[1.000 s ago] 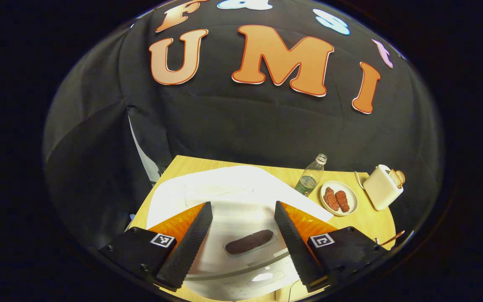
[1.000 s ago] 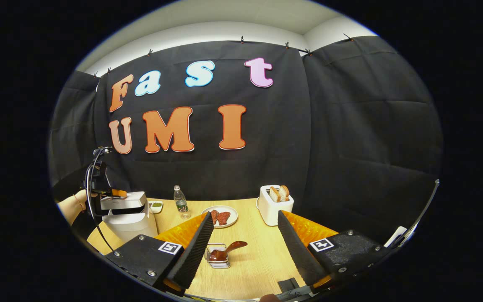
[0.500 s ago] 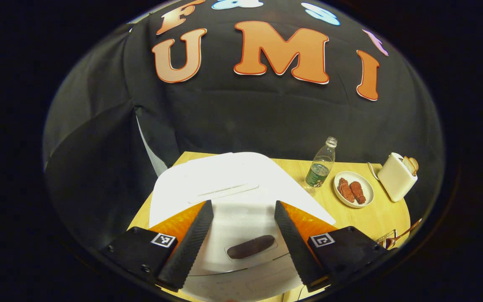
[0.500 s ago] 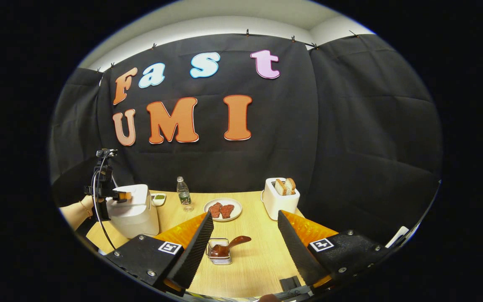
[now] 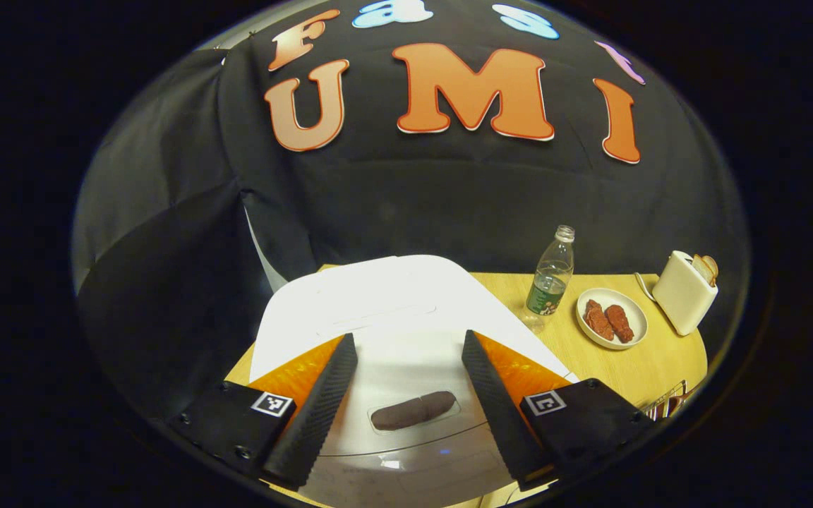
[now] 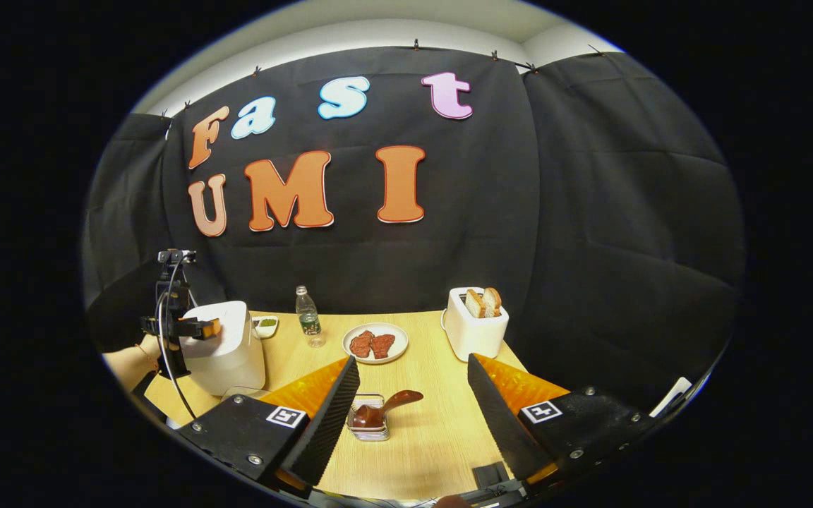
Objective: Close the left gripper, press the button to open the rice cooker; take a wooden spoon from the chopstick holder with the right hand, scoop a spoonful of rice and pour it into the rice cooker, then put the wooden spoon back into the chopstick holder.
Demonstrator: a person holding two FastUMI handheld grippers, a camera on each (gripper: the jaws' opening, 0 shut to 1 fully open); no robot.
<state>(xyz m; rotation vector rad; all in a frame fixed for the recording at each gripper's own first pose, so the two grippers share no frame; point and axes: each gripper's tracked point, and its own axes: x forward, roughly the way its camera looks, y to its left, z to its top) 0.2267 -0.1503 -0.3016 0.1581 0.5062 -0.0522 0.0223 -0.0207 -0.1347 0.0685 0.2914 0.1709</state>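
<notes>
Two grippers are at work, and both stand with their fingers spread and nothing between them. In the left gripper view, our left gripper (image 5: 410,402) hangs above the white rice cooker (image 5: 378,310), whose lid fills the lower middle of the frame; the dark oblong button (image 5: 413,411) lies in the gap between the fingers, near the cooker's front edge, and we cannot tell whether either finger touches the lid. The lid looks down flat. To the right of the cooker the wooden table (image 5: 632,367) runs out to a rounded edge, with a plastic bottle (image 5: 550,279) just beside the cooker, then a plate of reddish food (image 5: 612,317) and a toaster (image 5: 685,291) near the far right edge.

In the right gripper view, our right gripper (image 6: 413,416) hovers over the near part of the table (image 6: 435,437), apart from everything on it. The wire chopstick holder (image 6: 370,423) sits low in the frame just inside the left finger (image 6: 325,416), and the wooden spoon (image 6: 382,409) rests in it, handle tilted up toward the right. Bare tabletop lies between the holder and the right finger, and more of it between the holder and the plate (image 6: 375,343). The rice cooker (image 6: 226,346) stands at the left edge of the table, with the other gripper (image 6: 191,328) against its top front and a hand (image 6: 128,360) behind it. A small dish (image 6: 265,324) sits beside the cooker.
</notes>
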